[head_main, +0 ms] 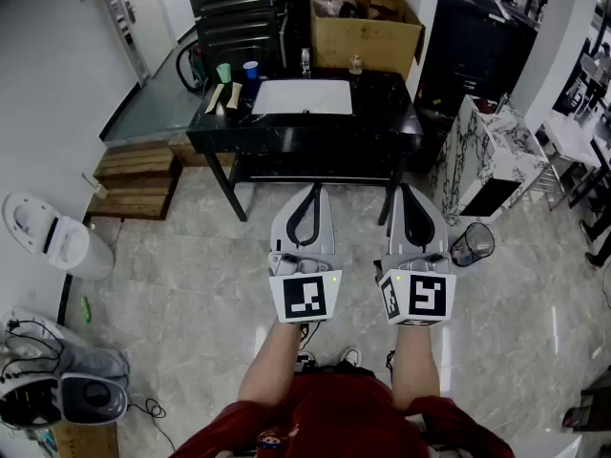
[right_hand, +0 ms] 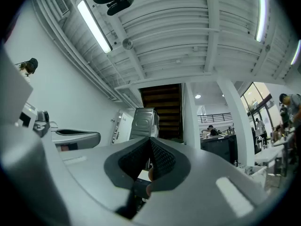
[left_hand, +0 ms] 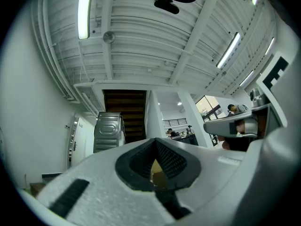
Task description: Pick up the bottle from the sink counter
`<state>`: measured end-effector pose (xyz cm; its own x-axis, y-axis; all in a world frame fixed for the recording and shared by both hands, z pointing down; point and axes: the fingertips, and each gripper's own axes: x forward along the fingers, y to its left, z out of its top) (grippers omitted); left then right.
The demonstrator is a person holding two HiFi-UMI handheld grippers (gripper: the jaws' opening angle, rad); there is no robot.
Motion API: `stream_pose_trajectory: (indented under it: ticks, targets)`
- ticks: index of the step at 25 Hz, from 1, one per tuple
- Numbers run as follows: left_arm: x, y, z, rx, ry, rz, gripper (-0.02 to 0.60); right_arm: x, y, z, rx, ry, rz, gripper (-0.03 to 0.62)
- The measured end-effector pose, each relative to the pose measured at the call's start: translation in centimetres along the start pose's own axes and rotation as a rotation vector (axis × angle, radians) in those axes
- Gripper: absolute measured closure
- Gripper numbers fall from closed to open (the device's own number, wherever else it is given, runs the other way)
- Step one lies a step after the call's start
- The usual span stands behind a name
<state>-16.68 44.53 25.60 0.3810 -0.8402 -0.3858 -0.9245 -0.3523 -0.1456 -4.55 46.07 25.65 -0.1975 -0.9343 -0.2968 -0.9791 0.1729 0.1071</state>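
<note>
A small amber bottle [head_main: 355, 65] stands at the back right of the black sink counter [head_main: 220, 132], beside the white basin [head_main: 303, 96] and right of the faucet [head_main: 305, 60]. Both grippers are held side by side over the floor, well short of the counter. My left gripper [head_main: 312, 189] is shut with nothing in it, and so is my right gripper [head_main: 402, 189]. In the left gripper view the left gripper [left_hand: 153, 142] tilts up toward the ceiling. In the right gripper view the right gripper [right_hand: 150, 141] does the same. Neither gripper view shows the bottle.
A green cup [head_main: 223, 72] and a blue cup [head_main: 250, 69] stand at the counter's back left. Behind it sits a cardboard box [head_main: 368, 29]. A marble-patterned cabinet [head_main: 482, 156] and a wire bin [head_main: 473, 244] are on the right, a toilet [head_main: 48, 237] and wooden pallets [head_main: 138, 177] on the left.
</note>
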Motion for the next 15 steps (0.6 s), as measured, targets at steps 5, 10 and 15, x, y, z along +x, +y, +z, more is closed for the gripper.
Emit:
stream_pose_trajectory:
  ticks: [5, 10, 15]
  targets:
    - [-0.4, -0.5, 0.7, 0.023, 0.007, -0.012, 0.578, -0.4, 0.1, 0.6, -0.007, -0.001, -0.011, 0.594]
    - [0.0, -1.1, 0.8, 0.008, 0.007, -0.006, 0.578, -0.5, -0.4, 0.6, -0.006, -0.001, -0.005, 0.594]
    - [0.6, -2.0, 0.7, 0.024, 0.010, -0.006, 0.578, -0.3, -1.3, 0.1, 0.012, 0.003, 0.000, 0.594]
